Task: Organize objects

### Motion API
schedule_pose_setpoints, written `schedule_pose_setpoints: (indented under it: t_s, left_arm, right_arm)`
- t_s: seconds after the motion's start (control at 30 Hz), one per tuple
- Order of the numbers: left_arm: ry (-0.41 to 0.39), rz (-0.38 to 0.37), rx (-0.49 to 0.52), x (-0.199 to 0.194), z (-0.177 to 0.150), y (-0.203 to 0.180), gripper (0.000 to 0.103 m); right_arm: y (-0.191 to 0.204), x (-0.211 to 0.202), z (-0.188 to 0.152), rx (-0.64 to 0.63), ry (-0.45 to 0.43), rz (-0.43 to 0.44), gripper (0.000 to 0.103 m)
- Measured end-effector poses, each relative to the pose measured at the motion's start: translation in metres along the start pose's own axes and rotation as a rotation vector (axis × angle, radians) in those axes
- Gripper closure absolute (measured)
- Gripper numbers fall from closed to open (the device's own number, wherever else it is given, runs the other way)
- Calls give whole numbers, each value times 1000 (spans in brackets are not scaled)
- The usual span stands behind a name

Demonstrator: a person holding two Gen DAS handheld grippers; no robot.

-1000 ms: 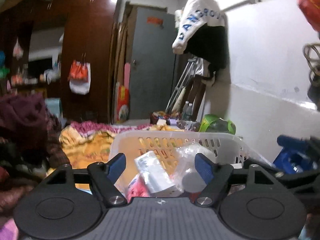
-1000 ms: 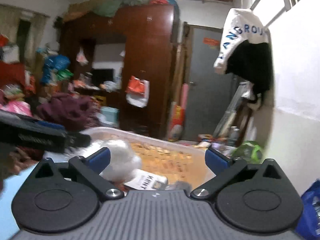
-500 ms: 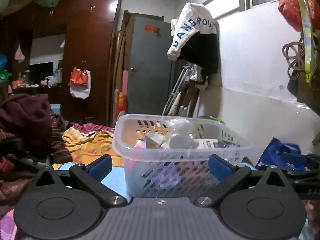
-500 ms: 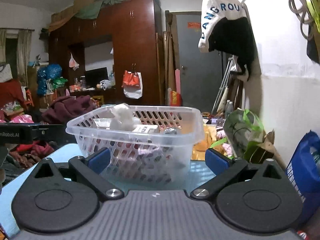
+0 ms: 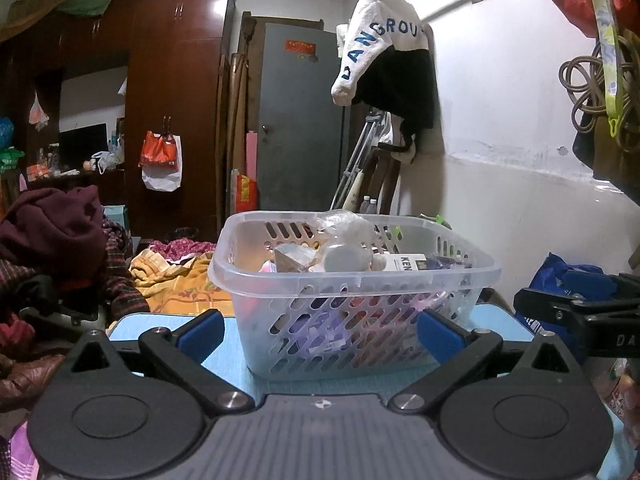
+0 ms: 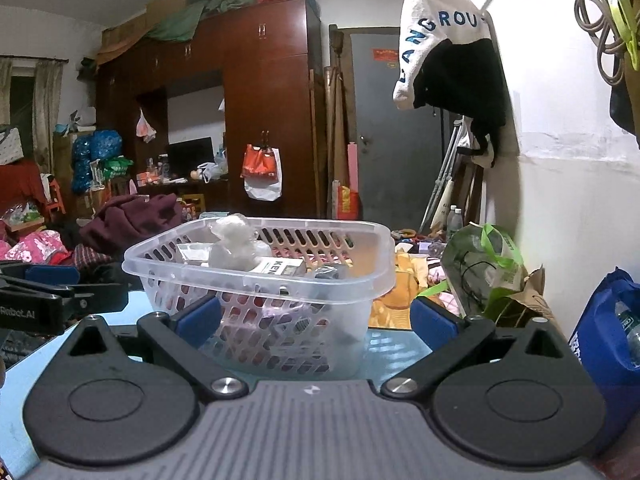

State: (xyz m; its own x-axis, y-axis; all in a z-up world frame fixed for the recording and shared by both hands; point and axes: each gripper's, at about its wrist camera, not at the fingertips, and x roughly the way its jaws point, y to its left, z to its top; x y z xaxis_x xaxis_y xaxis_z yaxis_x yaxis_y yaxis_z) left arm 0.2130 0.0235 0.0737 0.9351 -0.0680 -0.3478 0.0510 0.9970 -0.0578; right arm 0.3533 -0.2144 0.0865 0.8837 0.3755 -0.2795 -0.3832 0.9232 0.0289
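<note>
The left gripper (image 5: 318,332) stands with its blue-padded fingers (image 5: 200,330) spread wide; its jaws have just been opening, and nothing is pressed between the pads. Straight ahead of it, with its lower part framed by the fingers but touching neither pad, sits the basket (image 5: 356,276) on a light-blue tabletop (image 5: 168,320). The right gripper (image 6: 316,318) is likewise parted and empty-handed, with the same basket (image 6: 256,284) just ahead and a little to its left, its near corner between the fingers and clear of the pads.

The basket is translucent, milky plastic, rectangular with rounded corners, a thick rolled rim and walls pierced by rows of slanted slots. Inside lie a crinkled clear plastic bag (image 5: 346,226) bunched into a lump, a small white carton (image 5: 406,261) with dark lettering, and other packets too jumbled to tell apart.

Beyond the basket, left of the left gripper, soft heaps of clothing (image 5: 52,232) in maroon and yellow cloth pile up. Right of the right gripper stand a shiny green-handled plastic bag (image 6: 486,268) and a blue woven bag (image 6: 604,328). Far ahead rise a glossy dark-wood wardrobe (image 6: 264,100) and a grey door (image 6: 394,120).
</note>
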Motion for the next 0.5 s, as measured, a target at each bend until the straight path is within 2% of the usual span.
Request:
schedule_pose_setpoints:
  t_s: [0.23, 0.5]
  left_arm:
    - [-6, 15, 12, -3, 2, -2, 0]
    - [-2, 18, 12, -4, 1, -3, 0]
  right_arm:
    - [4, 0, 1, -33, -8, -3, 0]
    - [1, 1, 1, -9, -10, 5, 0]
